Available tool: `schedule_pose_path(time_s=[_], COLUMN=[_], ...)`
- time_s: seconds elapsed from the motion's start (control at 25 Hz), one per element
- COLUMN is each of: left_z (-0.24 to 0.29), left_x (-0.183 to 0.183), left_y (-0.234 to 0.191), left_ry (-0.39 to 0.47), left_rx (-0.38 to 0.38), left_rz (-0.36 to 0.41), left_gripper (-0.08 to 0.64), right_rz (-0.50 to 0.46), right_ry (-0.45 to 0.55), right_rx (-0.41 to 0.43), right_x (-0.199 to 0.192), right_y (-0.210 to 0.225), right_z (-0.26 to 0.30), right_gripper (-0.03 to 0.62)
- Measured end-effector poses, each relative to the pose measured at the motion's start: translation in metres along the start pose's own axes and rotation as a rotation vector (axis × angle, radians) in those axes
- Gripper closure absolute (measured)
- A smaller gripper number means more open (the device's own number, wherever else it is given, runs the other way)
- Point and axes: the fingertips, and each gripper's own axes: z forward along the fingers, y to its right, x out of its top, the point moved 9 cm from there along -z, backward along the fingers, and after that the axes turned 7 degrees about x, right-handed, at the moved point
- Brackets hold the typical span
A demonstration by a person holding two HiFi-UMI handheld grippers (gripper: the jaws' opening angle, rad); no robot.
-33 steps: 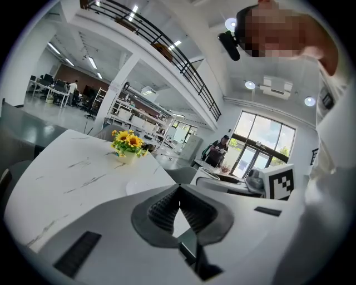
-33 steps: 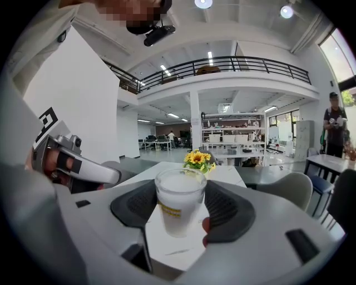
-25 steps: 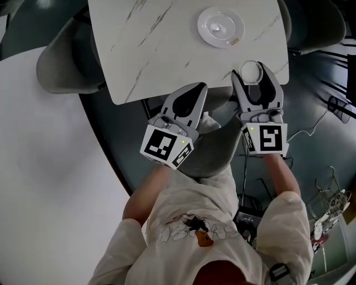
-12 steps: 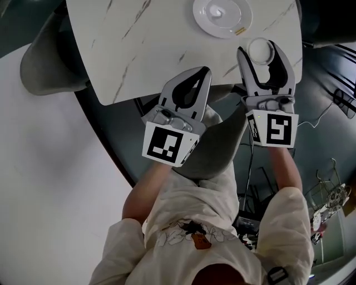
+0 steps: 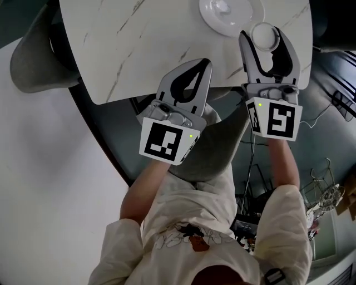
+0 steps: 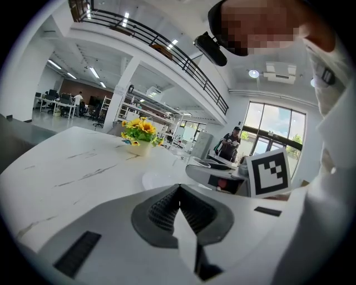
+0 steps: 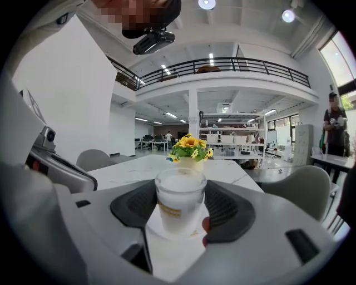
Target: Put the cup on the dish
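Observation:
A small frosted glass cup [image 5: 263, 39] with a gold band sits between the jaws of my right gripper [image 5: 265, 31], which is shut on it. The cup is over the front right part of the white marble table [image 5: 139, 44]. Just beyond it to the left lies the white dish [image 5: 228, 14], cut off by the top edge of the head view. In the right gripper view the cup [image 7: 179, 203] stands upright between the dark pads. My left gripper [image 5: 204, 65] is shut on nothing at the table's front edge, its pads [image 6: 167, 209] pressed together. The dish [image 6: 158, 179] lies ahead of it.
A pot of yellow flowers [image 7: 190, 151] stands further along the table. Grey chairs stand at the table's left [image 5: 33, 61], below the person [image 5: 217, 150] and at the right [image 7: 300, 186]. Cables and a wire rack [image 5: 322, 195] lie on the dark floor.
My right gripper has carried the cup from the table's front corner further over the table, closer to the dish. The left gripper has moved forward to the table's edge, still shut.

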Motion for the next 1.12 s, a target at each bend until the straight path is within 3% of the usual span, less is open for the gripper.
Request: schedule_pose_path(time_s=[1.12], left_z=[0.035], left_x=[-0.016], left_y=[-0.015], left_ry=[0.008], left_rx=[0.035], left_rz=[0.015], left_gripper=[0.557], right_rz=[-0.034], right_ry=[-0.002], right_rx=[0.007], right_x=[-0.022], right_y=[0.02], right_z=[0.055], right_gripper=[0.325])
